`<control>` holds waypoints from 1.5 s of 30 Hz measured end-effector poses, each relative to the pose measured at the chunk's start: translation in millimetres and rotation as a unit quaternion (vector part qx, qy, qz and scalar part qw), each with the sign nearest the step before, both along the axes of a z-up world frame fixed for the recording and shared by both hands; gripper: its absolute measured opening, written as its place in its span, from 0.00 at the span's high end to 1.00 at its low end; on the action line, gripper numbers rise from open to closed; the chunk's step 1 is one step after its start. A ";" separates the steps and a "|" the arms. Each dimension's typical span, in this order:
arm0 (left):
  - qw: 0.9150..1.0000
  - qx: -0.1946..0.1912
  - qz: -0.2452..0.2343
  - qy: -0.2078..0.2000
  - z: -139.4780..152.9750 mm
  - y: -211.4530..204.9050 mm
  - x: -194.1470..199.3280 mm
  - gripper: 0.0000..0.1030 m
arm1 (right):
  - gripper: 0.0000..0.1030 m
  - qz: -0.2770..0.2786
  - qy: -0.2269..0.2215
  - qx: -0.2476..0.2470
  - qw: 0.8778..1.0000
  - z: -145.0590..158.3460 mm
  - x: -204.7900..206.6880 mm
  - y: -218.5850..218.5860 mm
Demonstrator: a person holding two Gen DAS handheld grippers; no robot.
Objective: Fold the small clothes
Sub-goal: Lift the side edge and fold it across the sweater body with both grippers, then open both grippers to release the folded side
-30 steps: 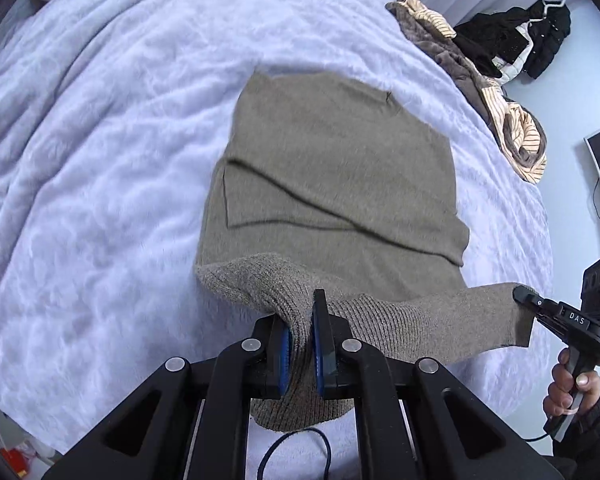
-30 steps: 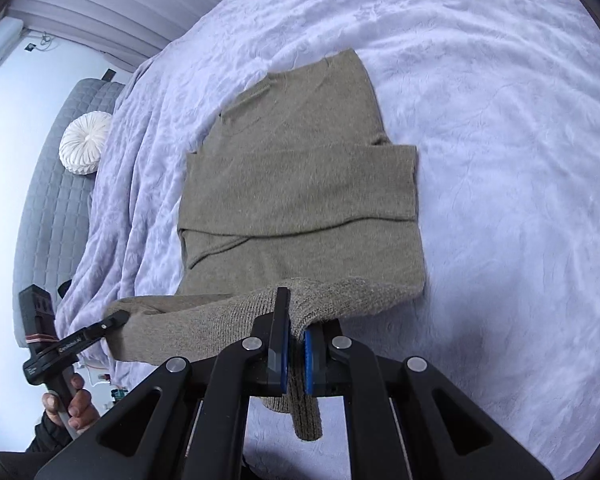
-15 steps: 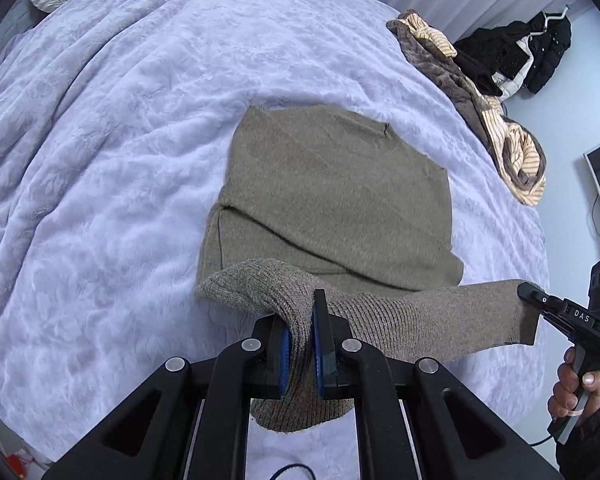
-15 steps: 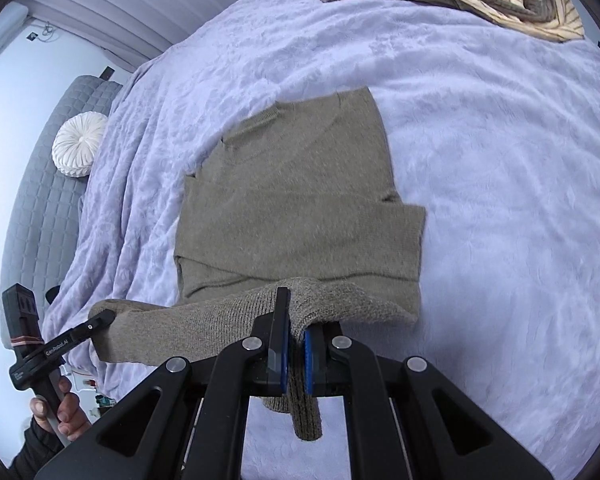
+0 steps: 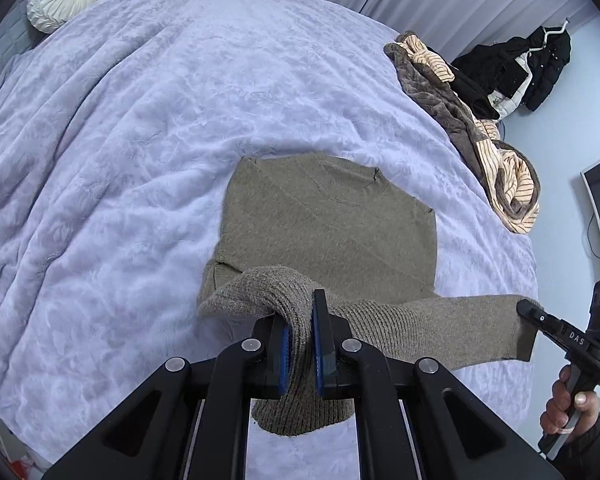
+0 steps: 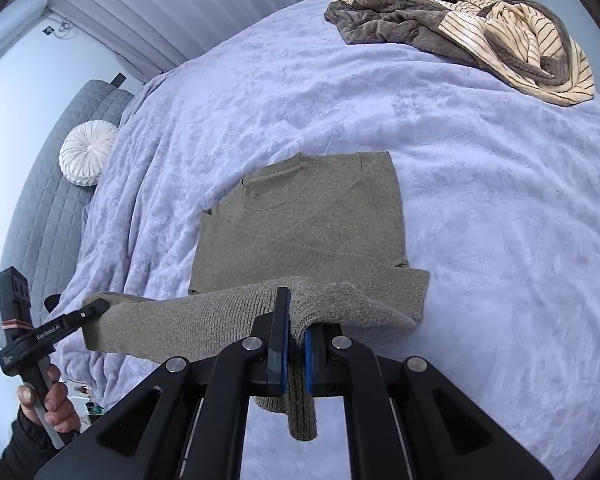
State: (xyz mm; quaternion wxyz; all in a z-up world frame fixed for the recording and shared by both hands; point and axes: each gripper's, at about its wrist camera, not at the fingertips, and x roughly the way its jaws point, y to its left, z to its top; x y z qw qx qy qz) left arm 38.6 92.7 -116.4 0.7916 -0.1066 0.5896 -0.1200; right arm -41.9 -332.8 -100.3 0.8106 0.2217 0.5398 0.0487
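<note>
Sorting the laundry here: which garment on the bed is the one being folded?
The plain olive sweater, spread flat mid-bed with its hem clamped by both grippers; the brown-and-striped clothes pile lies crumpled, untouched, at the far edge.

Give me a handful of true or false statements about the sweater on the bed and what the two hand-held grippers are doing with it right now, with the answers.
1. Both the left hand-held gripper and the right hand-held gripper are clamped on the olive sweater. True.
2. The sweater's hem lies flat on the lavender bedspread. False: it is lifted, stretched between the two grippers.
3. The neckline sits at the far end of the sweater. True.
4. A white round cushion rests on the sweater. False: it sits apart, by the grey headboard.
5. The striped clothes pile touches the sweater. False: bare bedspread separates them.
</note>
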 end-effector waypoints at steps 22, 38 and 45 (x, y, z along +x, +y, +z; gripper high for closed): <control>0.997 0.052 -0.016 0.052 -75.2 -40.3 84.5 0.90 | 0.94 -0.025 0.068 -0.004 0.997 -78.9 76.6 -13.2; 0.989 0.070 -0.026 0.127 -167.3 -63.4 147.0 0.89 | 0.94 -0.046 0.118 -0.004 0.992 -159.1 131.6 -30.0; 0.986 0.041 0.007 0.163 -200.1 -56.0 156.3 0.89 | 0.93 -0.034 0.128 -0.016 0.991 -181.3 146.4 -30.5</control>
